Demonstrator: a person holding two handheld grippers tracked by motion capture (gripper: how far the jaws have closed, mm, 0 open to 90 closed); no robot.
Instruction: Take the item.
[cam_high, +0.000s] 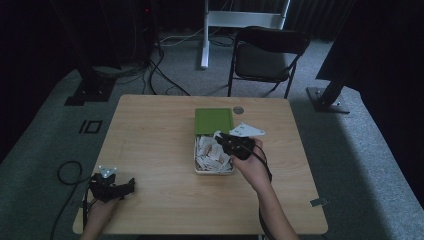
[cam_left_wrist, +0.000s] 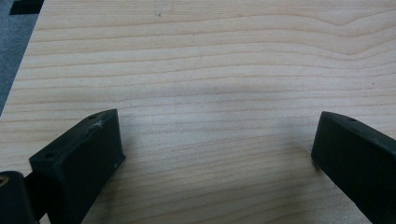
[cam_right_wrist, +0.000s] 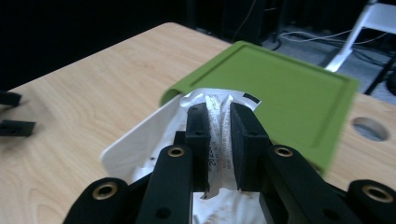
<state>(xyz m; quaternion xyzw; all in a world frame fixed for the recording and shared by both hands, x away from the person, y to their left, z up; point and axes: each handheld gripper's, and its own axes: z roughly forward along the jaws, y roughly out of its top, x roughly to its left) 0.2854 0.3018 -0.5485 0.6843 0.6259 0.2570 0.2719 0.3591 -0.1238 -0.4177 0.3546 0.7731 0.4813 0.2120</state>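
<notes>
A white box of paper sachets sits mid-table, its green lid lying against its far end. My right gripper hovers over the box, shut on a white printed sachet pinched between its jaws; the green lid and the white box wall lie just beyond. My left gripper rests near the table's front left corner, jaws wide open over bare wood with nothing between them.
A round grommet hole sits in the wooden table behind the lid. A black folding chair stands beyond the far edge. Cables lie on the floor at left, and dark stands flank the table.
</notes>
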